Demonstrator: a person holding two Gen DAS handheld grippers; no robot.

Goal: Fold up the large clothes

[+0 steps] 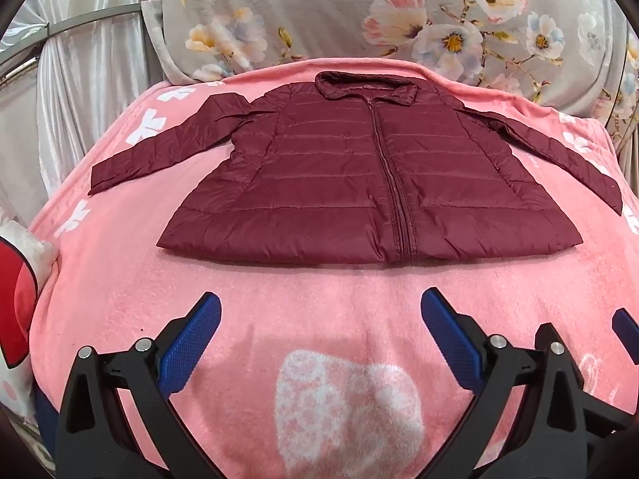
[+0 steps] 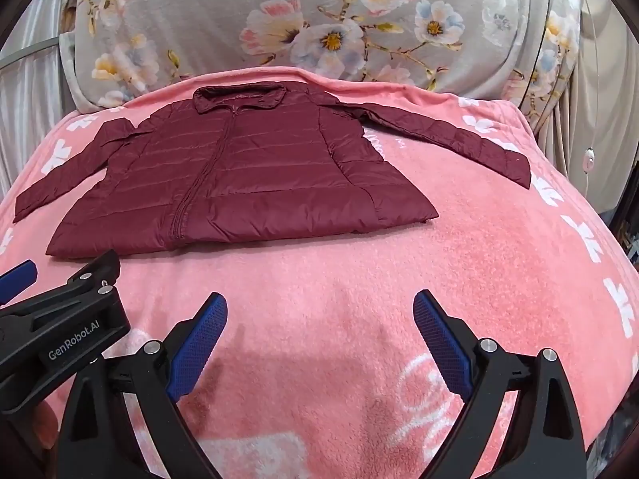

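A dark red quilted jacket lies flat and zipped on a pink fleece blanket, collar at the far side, both sleeves spread out to the sides. My left gripper hovers open over the blanket, short of the jacket's hem, nothing between its blue pads. My right gripper is open too, near the hem's right half and empty. In the right wrist view the left gripper's black body shows at the lower left. One blue fingertip of the right gripper shows at the left wrist view's right edge.
A large grey floral cushion stands behind the blanket. White satin drapery hangs at the left. A red and white soft object lies by the blanket's left edge. The blanket drops away at its right edge.
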